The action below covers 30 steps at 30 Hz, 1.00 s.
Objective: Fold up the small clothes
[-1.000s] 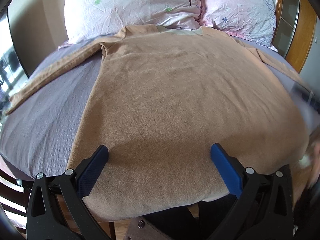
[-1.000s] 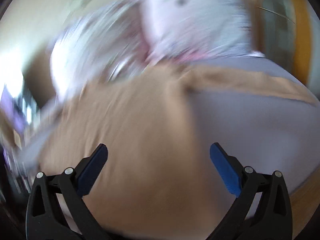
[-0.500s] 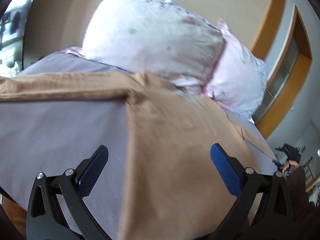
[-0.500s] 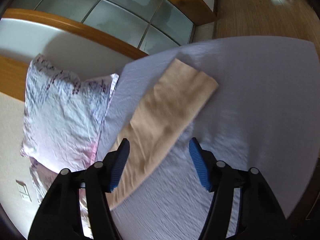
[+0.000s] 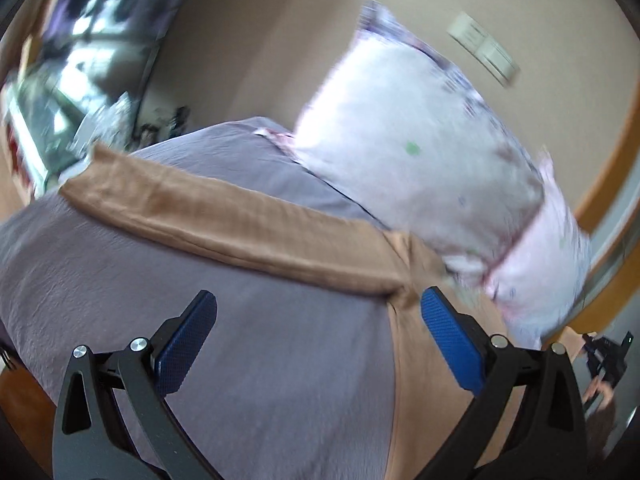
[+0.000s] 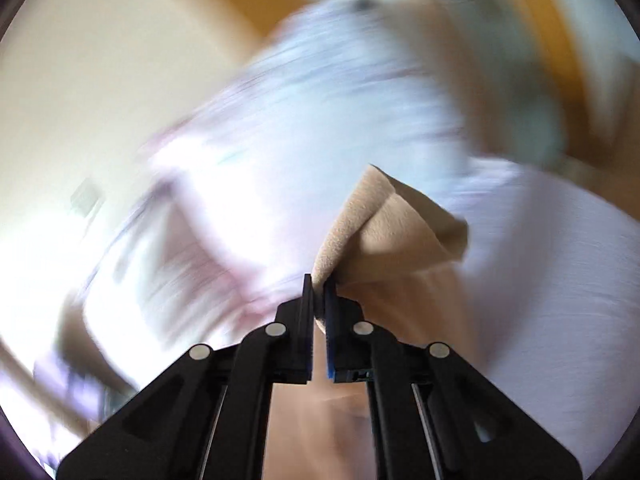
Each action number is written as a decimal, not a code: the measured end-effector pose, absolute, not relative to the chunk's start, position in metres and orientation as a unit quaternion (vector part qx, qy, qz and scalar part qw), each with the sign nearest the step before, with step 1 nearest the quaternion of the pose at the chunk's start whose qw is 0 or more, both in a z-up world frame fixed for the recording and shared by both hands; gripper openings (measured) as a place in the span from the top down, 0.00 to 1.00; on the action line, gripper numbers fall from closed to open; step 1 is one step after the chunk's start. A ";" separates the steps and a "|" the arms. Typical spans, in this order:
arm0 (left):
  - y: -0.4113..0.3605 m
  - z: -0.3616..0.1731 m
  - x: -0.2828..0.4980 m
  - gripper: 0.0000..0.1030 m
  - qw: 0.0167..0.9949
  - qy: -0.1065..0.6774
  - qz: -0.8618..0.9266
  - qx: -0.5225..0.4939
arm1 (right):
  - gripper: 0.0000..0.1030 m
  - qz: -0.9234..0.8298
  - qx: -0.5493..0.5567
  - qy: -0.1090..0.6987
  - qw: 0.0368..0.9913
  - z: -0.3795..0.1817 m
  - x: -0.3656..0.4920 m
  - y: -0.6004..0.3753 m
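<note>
A tan long-sleeved top lies flat on the grey bedsheet (image 5: 120,300). In the left wrist view its left sleeve (image 5: 224,224) stretches out across the sheet and its body (image 5: 432,400) runs down at the right. My left gripper (image 5: 318,312) is open and empty, above the sheet just below the armpit of that sleeve. In the right wrist view my right gripper (image 6: 319,280) is shut on the end of the other sleeve (image 6: 384,228) and holds it lifted off the bed. That view is heavily blurred.
Two pale floral pillows (image 5: 420,128) lean against the beige wall at the head of the bed. A wooden door frame (image 5: 608,168) stands at the right. A window and clutter (image 5: 80,60) show beyond the bed's left edge. The right gripper (image 5: 604,356) shows at the far right.
My right gripper closed on the right sleeve end and lifted it, swinging fast. My left gripper moved left toward the left sleeve and stayed open.
</note>
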<state>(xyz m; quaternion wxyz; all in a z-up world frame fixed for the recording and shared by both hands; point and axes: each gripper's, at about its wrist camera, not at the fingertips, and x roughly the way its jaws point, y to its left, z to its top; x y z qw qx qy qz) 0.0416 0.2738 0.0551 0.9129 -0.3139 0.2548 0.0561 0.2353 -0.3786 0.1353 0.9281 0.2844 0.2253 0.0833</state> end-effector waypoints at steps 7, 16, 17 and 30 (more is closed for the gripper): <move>0.309 0.037 0.044 0.02 0.875 0.264 0.087 -0.397 | 0.94 0.314 0.169 0.359 0.862 0.089 0.296 -0.136; 0.352 0.027 0.048 0.16 0.850 0.265 0.129 -0.437 | 0.27 0.345 0.196 0.400 0.826 0.061 0.285 -0.128; 0.359 0.025 0.049 0.19 0.844 0.267 0.134 -0.446 | 0.26 0.341 0.199 0.393 0.831 0.065 0.282 -0.142; 0.425 -0.003 0.054 0.66 0.767 0.261 0.207 -0.548 | 0.18 0.329 0.235 0.382 0.831 0.062 0.255 -0.190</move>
